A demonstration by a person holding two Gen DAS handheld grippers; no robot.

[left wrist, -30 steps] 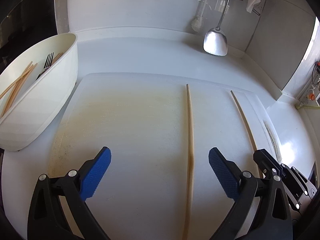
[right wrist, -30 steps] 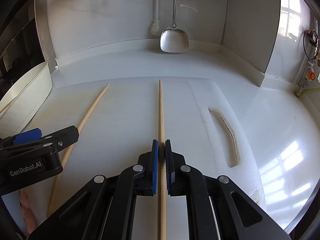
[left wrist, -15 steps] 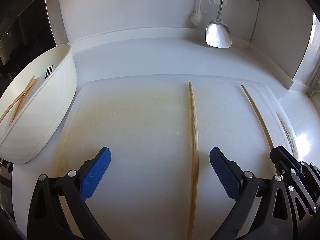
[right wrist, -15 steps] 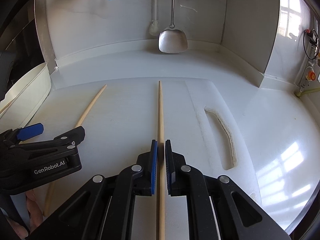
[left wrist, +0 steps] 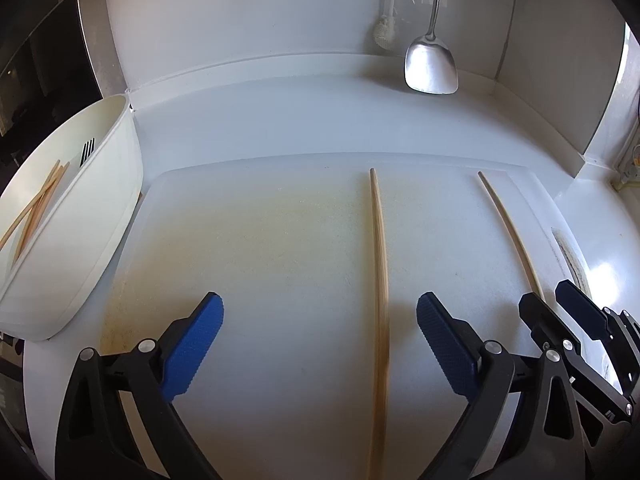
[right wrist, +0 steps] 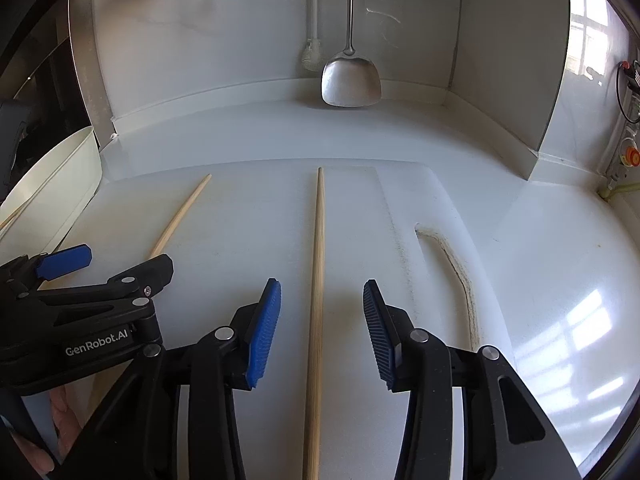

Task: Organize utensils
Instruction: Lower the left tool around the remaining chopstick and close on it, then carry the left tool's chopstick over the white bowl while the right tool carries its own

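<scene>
Change since earlier frame: the right gripper (right wrist: 322, 320), a second ago clamped on the right-hand chopstick (right wrist: 316, 300), has let go; its jaws are opening, with the stick lying free between the pads.
Left wrist view, left gripper (left wrist: 320, 344): jaws wide but closing; nothing grasped.
Left wrist view, left-hand chopstick (left wrist: 380, 280): flat on the white cutting board (left wrist: 260, 240), between the blue pads, nearer the right pad, touching neither.
Left wrist view, second stick: further right on the board, its near end under the right gripper's fingers (left wrist: 576, 316).
Left wrist view, tub (left wrist: 92, 232): white, just beside the board's left edge; holds several chopsticks (left wrist: 36, 208) and a dark fork (left wrist: 87, 152).
Left wrist view, back wall: metal spatula (left wrist: 430, 66) hanging, well apart from the board.
Right wrist view, right gripper: released; pads clear of the stick on both sides.
Right wrist view, right-hand chopstick: lies on the board, pointing away toward the wall.
Right wrist view, left gripper: at the lower left, over the other stick's near end.
Right wrist view, hand (right wrist: 60, 420): partly visible beneath the left gripper.
</scene>
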